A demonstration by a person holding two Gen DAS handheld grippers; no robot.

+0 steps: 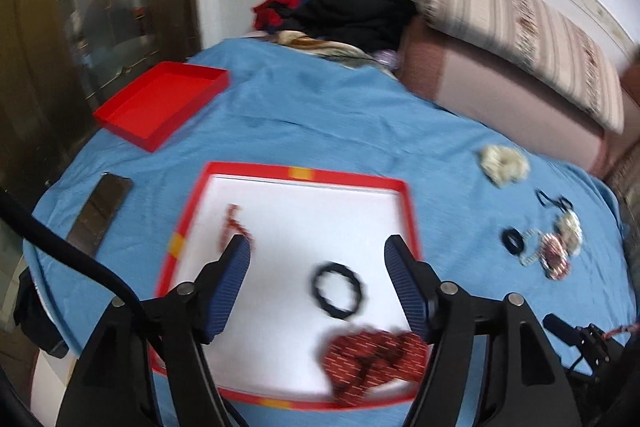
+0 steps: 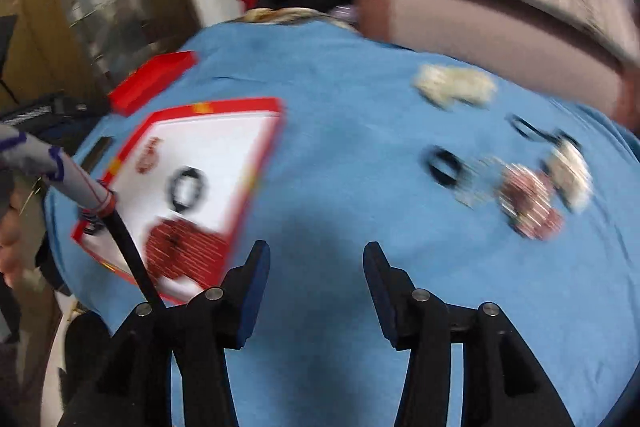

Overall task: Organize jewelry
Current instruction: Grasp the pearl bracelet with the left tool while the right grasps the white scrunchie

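A red-rimmed box with a white floor [image 1: 408, 195] [image 2: 256, 163] lies on the blue cloth. Inside it rest a black ring-shaped hair tie [image 1: 339, 291] [image 2: 187, 189], a red patterned scrunchie [image 1: 372, 359] [image 2: 182, 247] and a red bead string [image 1: 234, 225]. My left gripper [image 1: 318, 251] hangs open above the box floor, holding nothing. My right gripper [image 2: 316, 255] stands open over bare cloth to the right of the box, also holding nothing. More pieces lie on the cloth to the right: a cream scrunchie [image 1: 504, 165] [image 2: 454, 85], a black hair tie [image 1: 513, 241] [image 2: 443, 167] and a red patterned scrunchie [image 2: 528, 203].
The red box lid [image 1: 160, 105] [image 2: 150, 81] lies at the far left of the cloth. A dark flat bar [image 1: 100, 215] sits left of the box. Clothes [image 1: 344, 15] are piled at the back, beside a pink sofa [image 1: 508, 91]. A sleeve [image 2: 48, 159] shows at the left edge.
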